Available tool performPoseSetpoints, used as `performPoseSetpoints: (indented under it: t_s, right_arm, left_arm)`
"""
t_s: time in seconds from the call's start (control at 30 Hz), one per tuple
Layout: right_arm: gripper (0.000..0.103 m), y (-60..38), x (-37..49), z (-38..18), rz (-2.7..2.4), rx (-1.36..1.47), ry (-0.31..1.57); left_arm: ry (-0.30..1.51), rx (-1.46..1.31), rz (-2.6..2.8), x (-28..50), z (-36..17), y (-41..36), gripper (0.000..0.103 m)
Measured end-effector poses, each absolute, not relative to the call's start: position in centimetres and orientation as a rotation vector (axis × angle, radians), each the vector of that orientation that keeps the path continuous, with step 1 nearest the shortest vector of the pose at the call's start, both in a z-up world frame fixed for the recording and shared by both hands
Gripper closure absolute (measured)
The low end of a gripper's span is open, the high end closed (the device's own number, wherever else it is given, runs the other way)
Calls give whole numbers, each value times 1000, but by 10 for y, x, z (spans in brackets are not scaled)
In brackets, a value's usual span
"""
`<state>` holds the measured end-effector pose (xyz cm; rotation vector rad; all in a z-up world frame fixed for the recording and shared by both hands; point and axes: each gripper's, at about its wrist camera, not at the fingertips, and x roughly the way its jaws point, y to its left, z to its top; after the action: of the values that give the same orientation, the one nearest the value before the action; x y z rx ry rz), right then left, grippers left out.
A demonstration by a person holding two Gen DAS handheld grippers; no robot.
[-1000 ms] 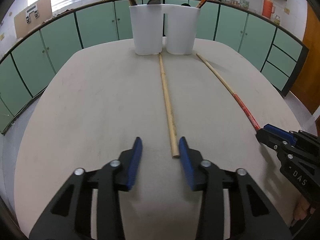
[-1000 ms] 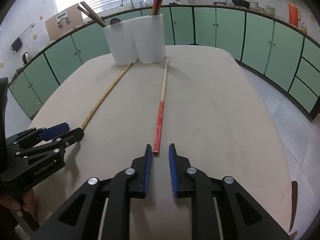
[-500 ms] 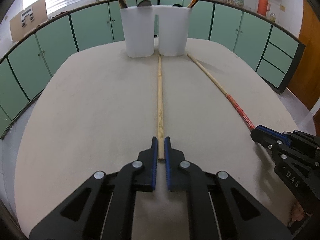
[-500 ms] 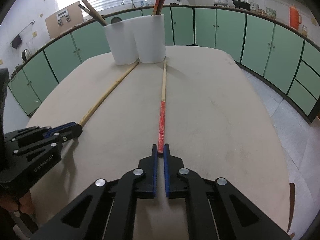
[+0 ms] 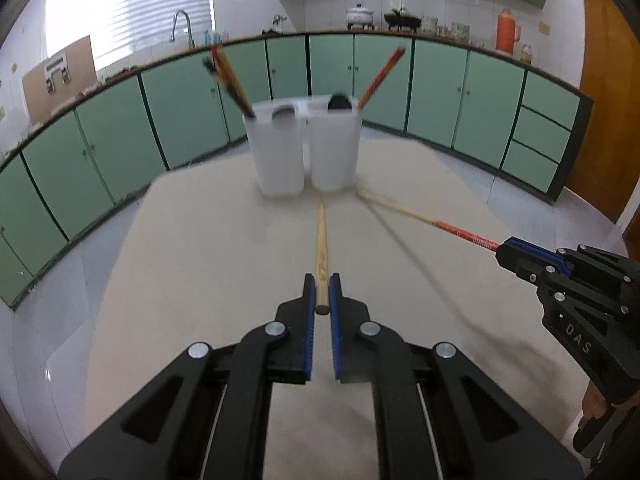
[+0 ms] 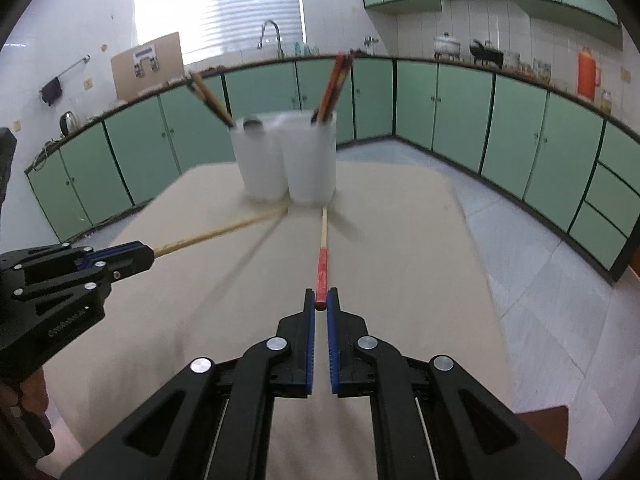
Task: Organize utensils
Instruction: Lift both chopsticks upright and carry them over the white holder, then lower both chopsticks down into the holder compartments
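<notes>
My left gripper point(image 5: 322, 284) is shut on the near end of a plain wooden chopstick point(image 5: 321, 240), lifted off the beige table point(image 5: 200, 264) and pointing toward two white holders point(image 5: 280, 152). My right gripper point(image 6: 321, 298) is shut on the red end of a red-and-wood chopstick point(image 6: 322, 264), also raised above the table. Each gripper shows in the other's view: the right gripper point(image 5: 505, 250) at the right edge, the left gripper point(image 6: 148, 254) at the left edge. The left holder point(image 6: 258, 156) has brown chopsticks; the right holder point(image 6: 310, 156) has red ones.
The two holders stand side by side at the table's far end. Green cabinets point(image 5: 440, 88) run around the room behind the table. A hand point(image 5: 592, 404) shows under the right gripper. Floor tiles point(image 6: 540, 240) lie to the right of the table.
Both grippers closed on their chopstick ends, then rose, lifting the chopsticks off the table. The holders now sit lower in both views.
</notes>
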<state>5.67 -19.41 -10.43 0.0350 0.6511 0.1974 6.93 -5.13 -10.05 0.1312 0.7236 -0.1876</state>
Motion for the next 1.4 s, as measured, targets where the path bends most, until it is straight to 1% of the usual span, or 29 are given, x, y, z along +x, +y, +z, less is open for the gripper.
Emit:
performPoseSetpoints:
  t_s: [0.6, 1.2, 1.4]
  right_arm:
    - [97, -188, 72, -17, 280, 16, 515]
    - [97, -178, 100, 36, 353, -18, 449]
    - [97, -178, 114, 65, 379, -4, 400]
  left_arm:
    - [529, 141, -218, 64, -12, -54, 97]
    - [444, 124, -225, 80, 28, -52, 97]
    - [413, 122, -223, 88, 43, -50, 97]
